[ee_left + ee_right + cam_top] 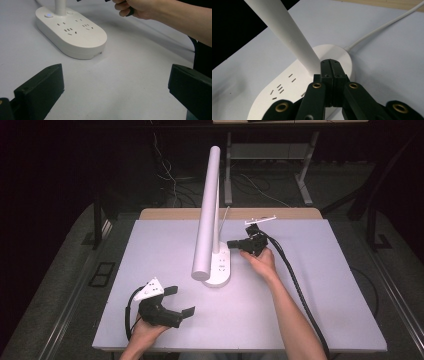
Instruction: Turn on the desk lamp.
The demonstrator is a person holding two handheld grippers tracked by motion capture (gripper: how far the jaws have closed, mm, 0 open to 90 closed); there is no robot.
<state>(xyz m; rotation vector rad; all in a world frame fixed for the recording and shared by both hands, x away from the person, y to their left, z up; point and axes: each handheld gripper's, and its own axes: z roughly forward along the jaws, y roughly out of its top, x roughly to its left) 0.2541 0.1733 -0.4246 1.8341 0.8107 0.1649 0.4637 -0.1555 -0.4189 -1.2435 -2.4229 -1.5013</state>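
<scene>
A white desk lamp stands mid-table, its long tube head (210, 205) rising over an oval base (220, 271) that carries sockets. My right gripper (231, 243) is shut with nothing between its jaws. Its tip hovers at the back of the base (287, 85), right beside the stem (287, 35); whether it touches the base I cannot tell. My left gripper (181, 301) is held wide open near the front left of the table, apart from the lamp. In the left gripper view the base (72, 35) has a small blue-lit button (48, 15), and the other hand (140, 8) is behind it.
The lamp's white cord (382, 27) runs off the back of the base toward the table's far edge. A pale mat (310, 310) covers the table. The right gripper's black cable (300, 290) trails along the forearm. Dark floor and desk legs lie beyond.
</scene>
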